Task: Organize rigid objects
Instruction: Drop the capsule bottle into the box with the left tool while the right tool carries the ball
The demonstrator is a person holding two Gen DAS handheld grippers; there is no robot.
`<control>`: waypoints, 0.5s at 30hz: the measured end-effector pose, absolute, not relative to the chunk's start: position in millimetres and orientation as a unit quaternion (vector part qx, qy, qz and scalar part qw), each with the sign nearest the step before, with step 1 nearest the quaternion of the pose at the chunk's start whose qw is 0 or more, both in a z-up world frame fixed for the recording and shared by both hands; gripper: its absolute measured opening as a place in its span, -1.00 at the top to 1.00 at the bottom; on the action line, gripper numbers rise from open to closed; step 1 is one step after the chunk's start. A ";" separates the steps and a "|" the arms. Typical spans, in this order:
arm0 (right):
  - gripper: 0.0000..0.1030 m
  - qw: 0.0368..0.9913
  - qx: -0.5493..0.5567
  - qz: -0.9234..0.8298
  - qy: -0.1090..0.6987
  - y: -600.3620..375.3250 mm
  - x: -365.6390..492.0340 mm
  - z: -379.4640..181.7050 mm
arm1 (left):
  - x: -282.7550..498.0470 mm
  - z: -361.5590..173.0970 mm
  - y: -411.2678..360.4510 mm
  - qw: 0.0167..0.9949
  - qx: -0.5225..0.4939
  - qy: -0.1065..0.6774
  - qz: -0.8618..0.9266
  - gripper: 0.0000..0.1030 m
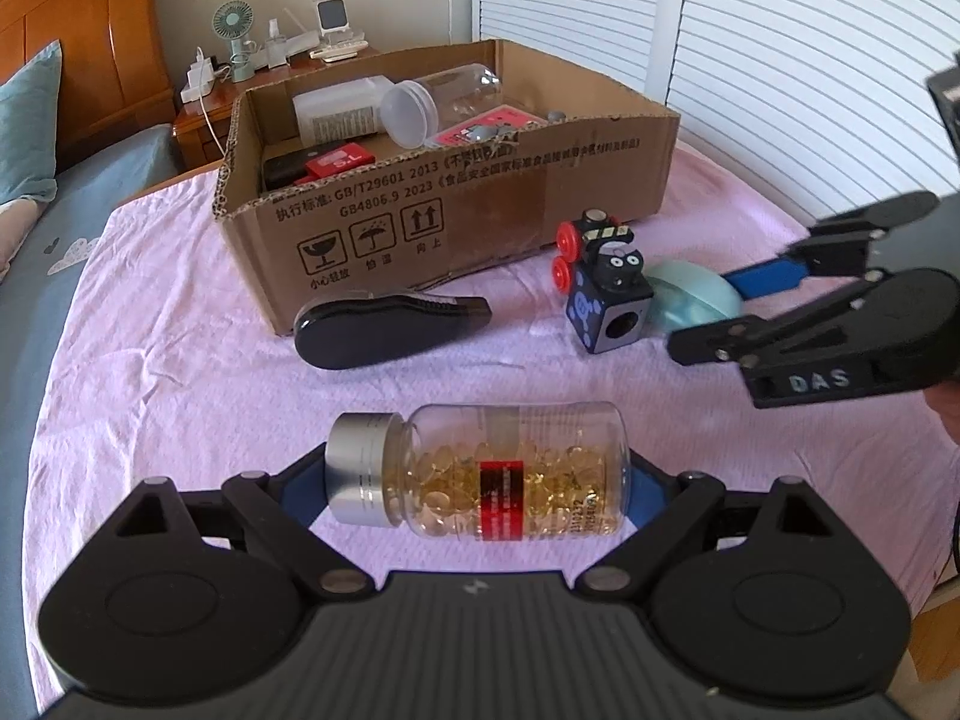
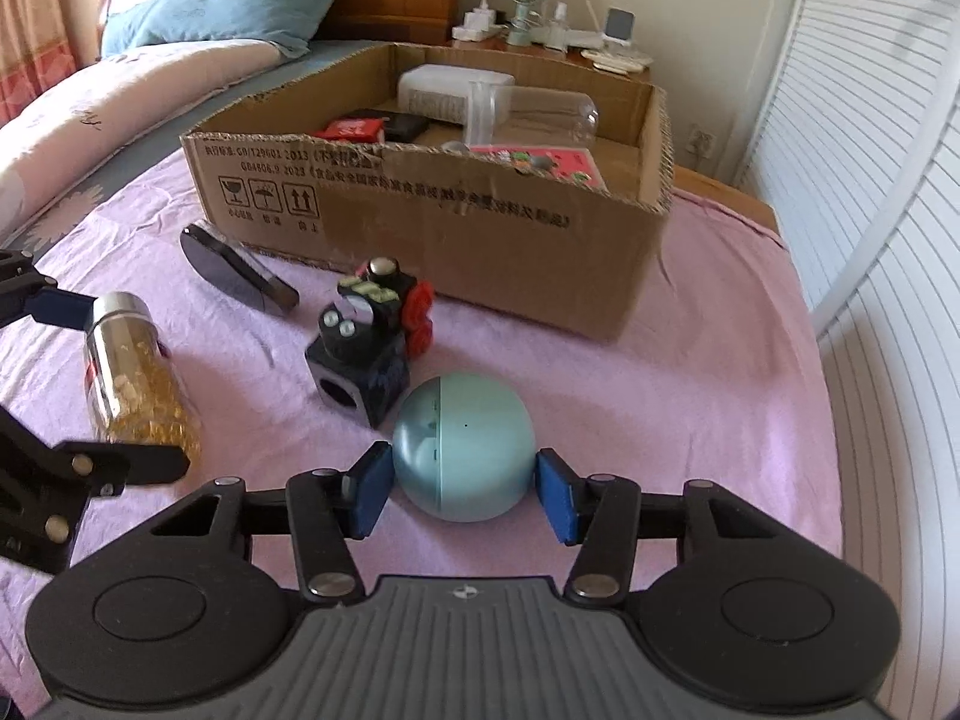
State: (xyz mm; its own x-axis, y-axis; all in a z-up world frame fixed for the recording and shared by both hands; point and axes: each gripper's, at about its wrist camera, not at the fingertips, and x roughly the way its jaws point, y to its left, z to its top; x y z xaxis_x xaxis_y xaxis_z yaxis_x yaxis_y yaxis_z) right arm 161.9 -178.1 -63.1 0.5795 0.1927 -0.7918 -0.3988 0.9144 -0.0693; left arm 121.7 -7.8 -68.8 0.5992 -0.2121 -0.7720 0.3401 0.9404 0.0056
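My left gripper [image 1: 477,480] is shut on a clear bottle of yellow capsules [image 1: 480,471] with a silver cap, held lengthwise between the pads; the bottle also shows in the right wrist view [image 2: 135,387]. My right gripper [image 2: 462,489] has its blue pads on both sides of a pale teal ball [image 2: 463,447], touching it; the ball also shows in the left wrist view [image 1: 690,297]. A black toy train [image 1: 603,288] with red wheels and a black oval brush [image 1: 384,330] lie on the pink sheet. The cardboard box [image 1: 456,204] stands behind them.
The box holds a clear jar [image 1: 444,99], a white container, a red-and-black item and a pink packet. A nightstand [image 1: 282,60] with a fan and chargers stands behind it. Slatted white doors [image 2: 888,240] are to the right, a blue pillow [image 2: 234,0] to the left.
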 end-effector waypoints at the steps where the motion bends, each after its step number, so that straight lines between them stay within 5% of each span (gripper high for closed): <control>1: -0.11 0.880 -0.117 0.167 0.429 -180.7 158.8 -62.9 | 121.5 -68.9 -7.7 0.891 0.075 0.420 -0.154 -0.81; 15: -0.16 0.883 -0.113 0.171 0.423 -181.6 164.1 -65.0 | 123.2 -68.8 -9.9 0.896 0.057 0.421 -0.132 -0.82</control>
